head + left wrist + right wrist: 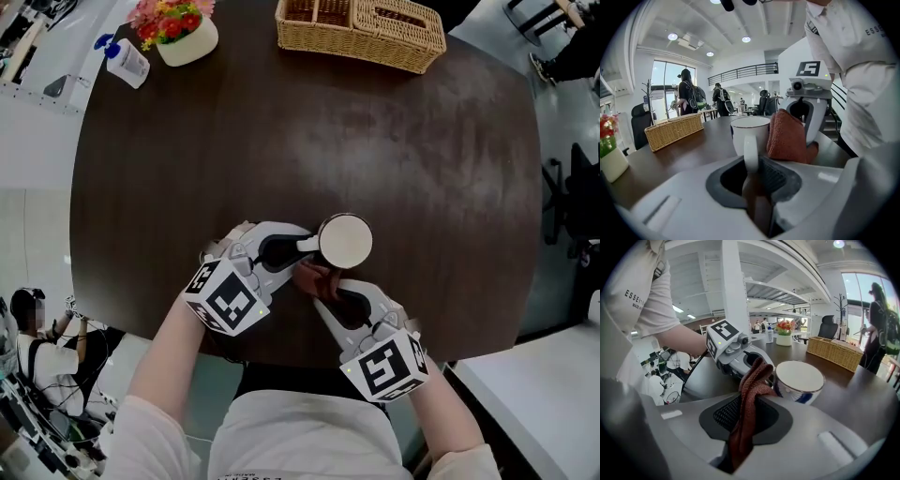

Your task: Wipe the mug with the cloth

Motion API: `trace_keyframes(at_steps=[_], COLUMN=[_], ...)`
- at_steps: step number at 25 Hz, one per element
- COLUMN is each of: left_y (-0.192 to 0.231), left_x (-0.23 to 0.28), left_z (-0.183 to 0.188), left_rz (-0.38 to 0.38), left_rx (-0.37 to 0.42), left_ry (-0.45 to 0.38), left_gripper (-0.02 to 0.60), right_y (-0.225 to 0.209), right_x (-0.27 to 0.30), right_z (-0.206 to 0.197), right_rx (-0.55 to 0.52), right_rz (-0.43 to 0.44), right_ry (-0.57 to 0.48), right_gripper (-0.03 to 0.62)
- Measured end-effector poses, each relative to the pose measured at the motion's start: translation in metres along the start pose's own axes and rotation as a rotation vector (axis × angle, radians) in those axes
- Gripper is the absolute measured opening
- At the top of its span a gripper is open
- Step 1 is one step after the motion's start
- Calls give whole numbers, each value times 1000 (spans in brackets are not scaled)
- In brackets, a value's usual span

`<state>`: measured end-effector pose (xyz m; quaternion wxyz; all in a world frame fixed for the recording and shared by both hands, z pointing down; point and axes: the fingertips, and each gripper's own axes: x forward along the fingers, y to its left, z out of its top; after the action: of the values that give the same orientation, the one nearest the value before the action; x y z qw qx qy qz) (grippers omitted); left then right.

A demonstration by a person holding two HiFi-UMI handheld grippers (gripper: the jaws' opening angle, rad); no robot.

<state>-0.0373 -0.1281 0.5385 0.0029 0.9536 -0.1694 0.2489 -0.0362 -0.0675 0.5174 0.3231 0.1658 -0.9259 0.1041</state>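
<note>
Your left gripper clamped the handle of the white mug, which stood upright on the dark round table, near its front edge & close to you. Your right gripper was closed on the rust-red cloth, held up just beside the mug's wall. Only legible txt: "ESSE…" on your white sleeve, rest cut off. Wicker basket & flower pot sat at the far edge.
</note>
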Motion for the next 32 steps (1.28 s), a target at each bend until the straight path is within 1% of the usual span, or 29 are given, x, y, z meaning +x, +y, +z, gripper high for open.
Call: trace_keyframes(at_steps=[2, 5, 7, 11, 14, 17, 22, 24, 26, 28, 29, 32], left_y=[-2, -6, -7, -8, -8, -7, -3, -3, -1, 2, 3, 5], left_x=[-3, -4, -4, -6, -5, -7, -14, -15, -16, -19, -20, -23], left_z=[-1, -2, -3, -5, -4, -5, -11, -11, -9, -5, -2, 4], left_rz=[-16, -42, -56, -69, -70, -62, -41, -23, 11, 54, 74, 105], left_rx=[11, 28, 39, 41, 32, 10, -73, -97, -144, -202, -218, -212], left_ry=[5, 6, 7, 14, 18, 11, -14, -13, -30, -65, -83, -95], left_gripper=[74, 73, 72, 72, 71, 72, 72, 72, 72, 72, 72, 72], right_y=[-12, -28, -34, -47, -63, -80, -107, -122, -136, -140, -138, -124], right_x=[-2, -5, -7, -15, -28, -36, -43, -45, -42, -31, -25, -10], right_z=[-7, -16, -22, -39, -49, -55, -52, -47, -40, -30, -24, -14], right_rx=[42, 175, 239, 284, 321, 321, 305, 294, 293, 266, 232, 114], right_rz=[-27, -30, -40, -105, -164, -216, -296, -340, -369, -352, -332, -279], right_ry=[16, 21, 31, 77, 92, 109, 122, 120, 121, 122, 124, 149], right_gripper=[83, 83, 84, 84, 84, 84, 84, 84, 84, 83, 84, 84])
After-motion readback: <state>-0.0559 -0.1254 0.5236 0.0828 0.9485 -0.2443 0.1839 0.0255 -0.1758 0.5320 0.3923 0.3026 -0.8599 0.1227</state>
